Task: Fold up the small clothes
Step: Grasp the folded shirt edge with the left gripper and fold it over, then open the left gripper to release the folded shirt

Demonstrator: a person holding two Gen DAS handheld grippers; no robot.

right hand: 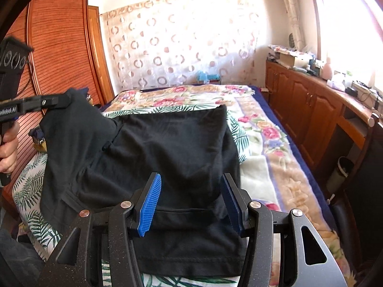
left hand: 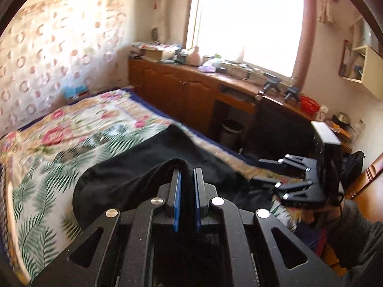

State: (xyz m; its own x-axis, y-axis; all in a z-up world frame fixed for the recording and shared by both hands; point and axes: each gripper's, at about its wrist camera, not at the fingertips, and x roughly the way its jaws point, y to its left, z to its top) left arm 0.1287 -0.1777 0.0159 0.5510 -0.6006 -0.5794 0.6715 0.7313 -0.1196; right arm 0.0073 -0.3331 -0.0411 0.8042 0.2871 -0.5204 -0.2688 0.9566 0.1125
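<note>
A black garment (right hand: 167,153) lies spread on the floral bedspread (right hand: 263,129). My left gripper (left hand: 186,174) is shut on a fold of the black garment (left hand: 134,174) and holds that corner lifted off the bed; it also shows in the right wrist view (right hand: 64,101) at the left, with cloth hanging from it. My right gripper (right hand: 191,191) is open, its blue pads apart just above the garment's near part. It shows in the left wrist view (left hand: 261,169) at the right, low over the bed.
A long wooden cabinet (left hand: 182,93) with clutter on top runs along the bed's right side under a bright window. A small bin (right hand: 340,174) stands on the floor beside it. A wooden wardrobe (right hand: 59,47) stands left of the bed. A curtain hangs behind the bed.
</note>
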